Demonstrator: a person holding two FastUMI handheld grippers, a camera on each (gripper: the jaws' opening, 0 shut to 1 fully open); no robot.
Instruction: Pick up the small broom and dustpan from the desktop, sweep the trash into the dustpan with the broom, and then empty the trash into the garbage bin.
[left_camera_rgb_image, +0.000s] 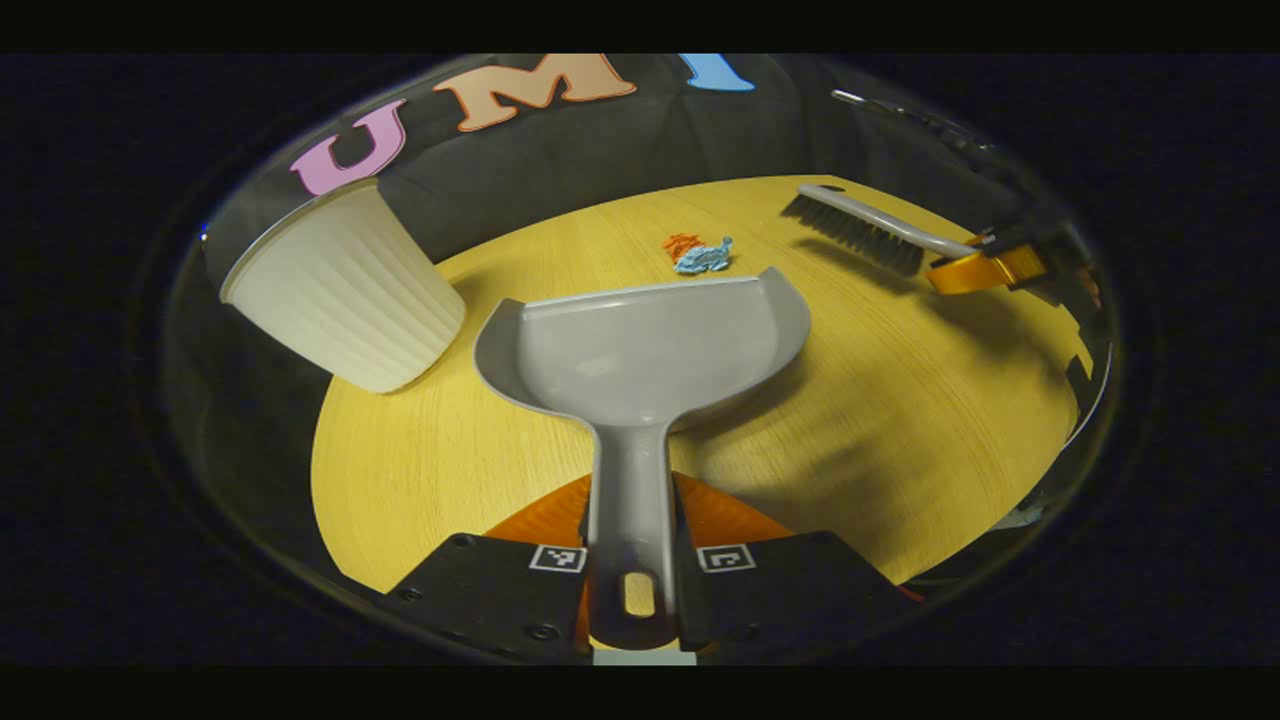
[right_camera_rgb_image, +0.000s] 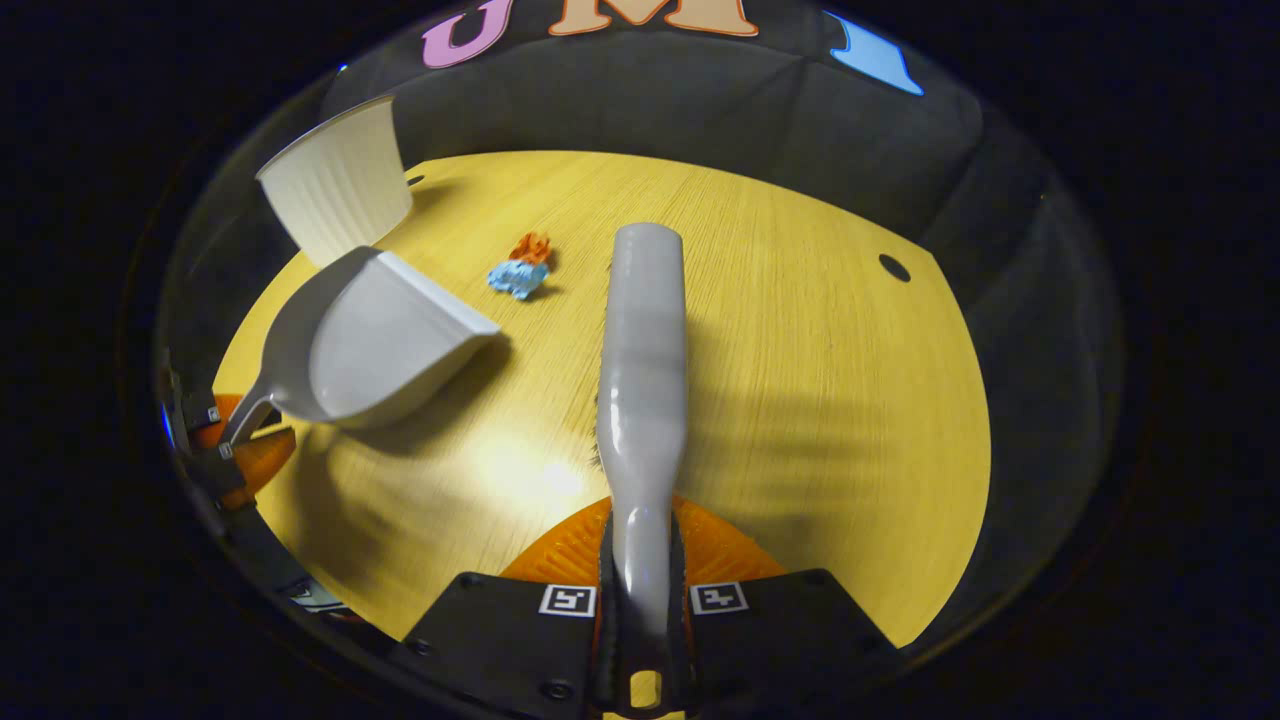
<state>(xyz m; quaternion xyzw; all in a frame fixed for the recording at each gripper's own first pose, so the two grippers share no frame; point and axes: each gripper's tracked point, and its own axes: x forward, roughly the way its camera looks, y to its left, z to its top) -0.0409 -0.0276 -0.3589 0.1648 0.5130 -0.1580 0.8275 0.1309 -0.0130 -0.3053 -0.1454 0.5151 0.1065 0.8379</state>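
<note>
The dustpan (left_camera_rgb_image: 640, 350) hides the stretch of table (left_camera_rgb_image: 900, 420) under it, and its handle end runs down between the left gripper (left_camera_rgb_image: 632, 575)'s fingers, out of sight. The broom (right_camera_rgb_image: 642, 360) shows its back in the right gripper view, bristles tucked underneath. The trash (left_camera_rgb_image: 700, 253) is too small to make out beyond crumpled orange and blue bits. The garbage bin (left_camera_rgb_image: 340, 285), off the table's left edge, keeps its inside hidden.

I see a yellow wood-grain tabletop (left_camera_rgb_image: 900, 400) carrying a ribbed white plastic bin (left_camera_rgb_image: 345, 285) at its edge and small crumpled blue-and-orange paper scraps (left_camera_rgb_image: 698, 253) near the middle.
</note>
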